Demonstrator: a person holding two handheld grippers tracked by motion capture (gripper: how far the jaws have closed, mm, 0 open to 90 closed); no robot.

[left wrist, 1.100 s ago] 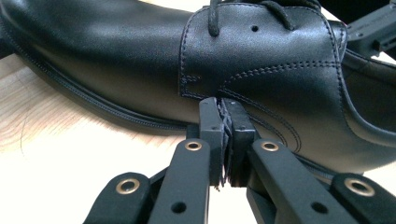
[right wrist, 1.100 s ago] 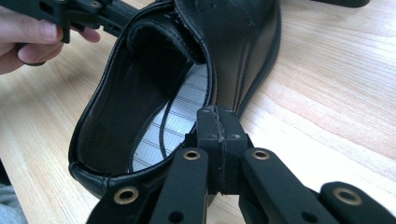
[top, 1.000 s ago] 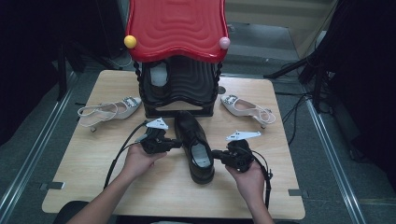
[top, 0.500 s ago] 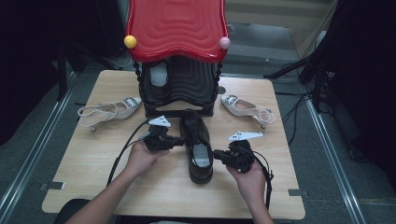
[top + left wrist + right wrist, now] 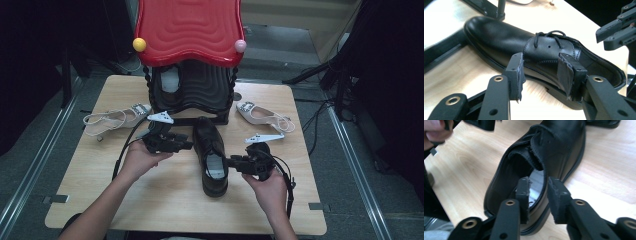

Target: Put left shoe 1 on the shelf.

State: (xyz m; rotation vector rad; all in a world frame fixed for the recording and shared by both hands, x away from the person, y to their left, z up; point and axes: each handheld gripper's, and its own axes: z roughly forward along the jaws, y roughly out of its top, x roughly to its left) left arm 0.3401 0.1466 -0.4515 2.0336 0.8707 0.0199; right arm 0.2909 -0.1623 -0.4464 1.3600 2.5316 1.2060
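A wooden counter [image 5: 165, 200] carries everything here. At its far edge stands a shoe rack [image 5: 192, 92] with dark wavy shelves under a glossy red top [image 5: 189, 30], a yellow ball [image 5: 139, 44] on one front corner and a pink ball [image 5: 240, 46] on the other. A pale shoe sits inside an upper shelf.

The black shoe [image 5: 211, 155] lies in the middle of the counter, just in front of the rack, toe toward the rack and heel toward the person — a laced leather dress shoe with a light insole. Two pale slingback shoes lie well apart: one [image 5: 112, 119] left of the rack, the other [image 5: 264, 116] right of it.

The left gripper [image 5: 181, 143] sits just beside the black shoe's left side near the laces; its fingers [image 5: 517, 72] are spread, with the shoe's side between them in the left gripper view, not pressed.

The right gripper [image 5: 231, 162] comes in at the shoe's heel end. Its fingers [image 5: 524, 195] straddle the right wall of the shoe's opening — one inside, one outside — with a narrow gap, not clamped.
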